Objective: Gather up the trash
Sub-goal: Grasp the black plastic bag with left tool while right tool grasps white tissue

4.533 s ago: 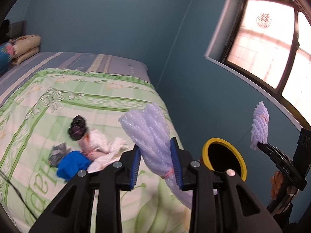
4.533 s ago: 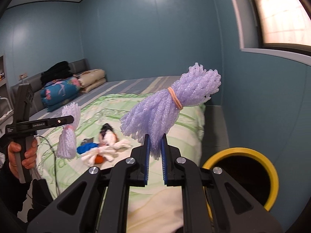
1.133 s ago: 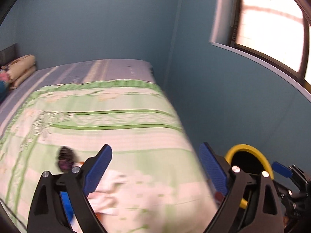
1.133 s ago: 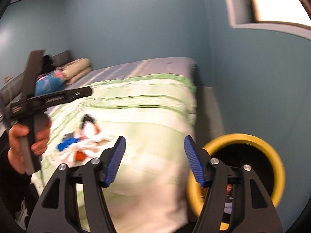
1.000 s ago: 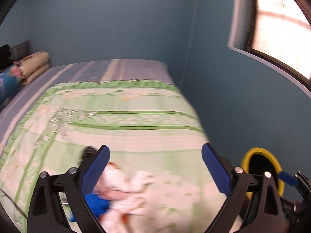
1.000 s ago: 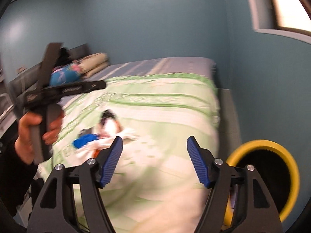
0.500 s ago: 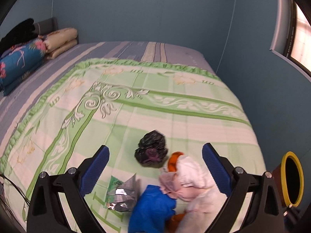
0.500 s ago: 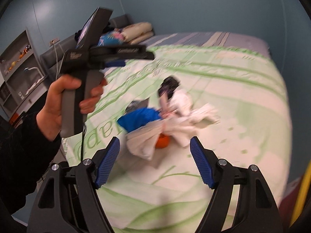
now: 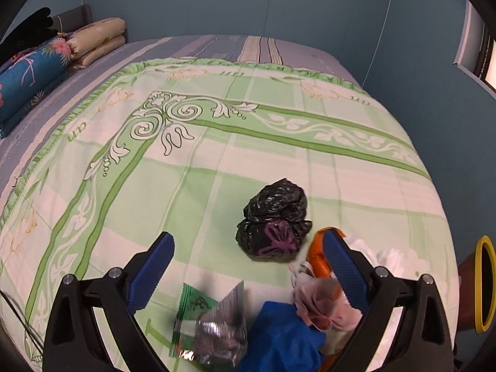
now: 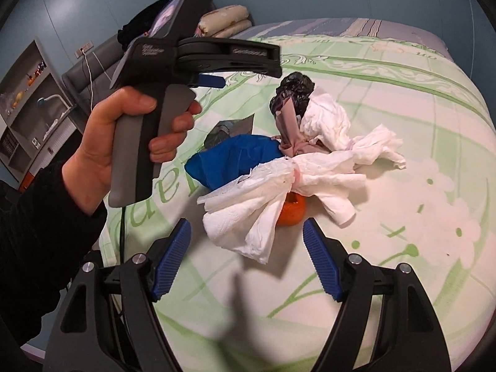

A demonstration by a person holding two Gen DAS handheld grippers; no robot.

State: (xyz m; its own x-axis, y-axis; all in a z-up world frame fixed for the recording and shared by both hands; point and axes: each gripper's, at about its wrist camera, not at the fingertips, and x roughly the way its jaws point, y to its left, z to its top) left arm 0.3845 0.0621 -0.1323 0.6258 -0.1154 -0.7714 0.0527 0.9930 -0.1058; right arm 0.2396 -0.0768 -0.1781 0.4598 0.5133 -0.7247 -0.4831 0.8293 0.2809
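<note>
A heap of trash lies on the green patterned bedspread [image 9: 217, 161]. It holds a crumpled black bag [image 9: 274, 218] [image 10: 293, 91], a blue plastic wad [image 9: 283, 338] [image 10: 235, 159], a silver foil wrapper [image 9: 217, 331], a pink rag [image 9: 319, 305] [image 10: 288, 125], an orange piece [image 10: 291, 210] and white tissue paper [image 10: 279, 192]. My left gripper [image 9: 248, 266] hangs open just above the heap, with nothing between its fingers. My right gripper [image 10: 246, 259] stands open in front of the tissue paper, also empty. In the right wrist view a hand [image 10: 102, 142] holds the left gripper's handle.
A bin with a yellow rim [image 9: 483, 282] stands on the floor past the bed's right edge. Pillows [image 9: 96, 42] and a blue floral cushion [image 9: 28, 71] lie at the headboard. Grey shelves [image 10: 28, 105] stand at the left. Teal walls surround the bed.
Both grippers let go of the purple foam netting, swung from the yellow bin to the bed and came down close over the heap. Both jaws now stand wide.
</note>
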